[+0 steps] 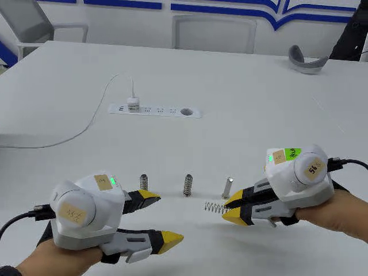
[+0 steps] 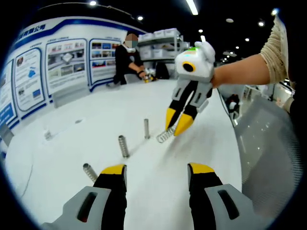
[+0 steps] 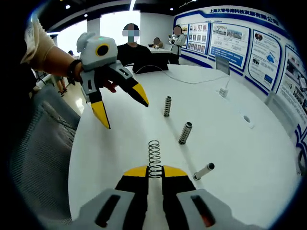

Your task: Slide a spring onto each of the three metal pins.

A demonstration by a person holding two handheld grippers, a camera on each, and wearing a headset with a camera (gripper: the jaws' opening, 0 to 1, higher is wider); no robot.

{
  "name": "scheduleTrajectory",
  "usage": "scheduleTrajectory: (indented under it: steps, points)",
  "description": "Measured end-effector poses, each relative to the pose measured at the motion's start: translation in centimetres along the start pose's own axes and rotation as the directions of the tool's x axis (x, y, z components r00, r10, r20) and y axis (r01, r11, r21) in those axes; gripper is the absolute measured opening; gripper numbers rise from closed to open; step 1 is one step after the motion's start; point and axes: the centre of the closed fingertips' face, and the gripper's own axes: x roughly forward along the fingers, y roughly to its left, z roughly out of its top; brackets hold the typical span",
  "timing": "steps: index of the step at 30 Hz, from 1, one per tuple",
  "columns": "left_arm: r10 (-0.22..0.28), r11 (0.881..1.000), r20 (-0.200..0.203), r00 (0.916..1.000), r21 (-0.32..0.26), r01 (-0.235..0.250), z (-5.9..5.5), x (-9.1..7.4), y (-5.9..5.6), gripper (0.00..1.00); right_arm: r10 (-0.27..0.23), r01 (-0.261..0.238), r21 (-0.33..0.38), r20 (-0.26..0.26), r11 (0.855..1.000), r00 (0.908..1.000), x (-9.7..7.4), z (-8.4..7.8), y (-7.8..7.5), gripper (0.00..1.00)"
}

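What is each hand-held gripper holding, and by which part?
The right hand-held gripper pinches a spring by one end. The left hand-held gripper is open, holding nothing.

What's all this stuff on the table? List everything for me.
Table: one, white, under everything.
Pins: three, silver, in a row mid-table; rightmost bare.
Springs: two, grey, on the left and middle pins.
Loose spring: one, grey, front right, gripped.
Power strip: one, white, behind the pins, cable plugged in.
Band: one, grey, far right.
Chairs: two, grey, beyond the table.
Left gripper: one, white, yellow-tipped, open, front left.
Right gripper: one, white, yellow-tipped, shut on the loose spring.
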Motion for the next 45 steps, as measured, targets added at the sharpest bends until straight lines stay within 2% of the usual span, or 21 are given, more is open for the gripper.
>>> scheduleTrajectory:
  steps: [7, 21, 45]
  points:
    - [-0.024, 1.0, 0.002, 0.9997, 0.015, 0.023, 0.3, 0.4, -0.6, 0.5, 0.034, -0.033, -0.061, 0.002, 0.998, 0.9994, 0.1, 1.5, 1.3, 0.11]
    - [-0.063, 0.997, 0.005, 0.998, 0.047, 0.062, 0.7, 0.9, -1.7, 0.41, 0.084, -0.087, -0.164, -0.023, 0.983, 0.9962, 0.7, 2.8, 3.3, 0.11]
    - [-0.111, 0.988, -0.001, 0.9938, 0.111, 0.11, 0.9, 1.3, -3.1, 0.21, 0.115, -0.125, -0.239, -0.054, 0.963, 0.9919, 1.0, 2.8, 4.4, 0.12]
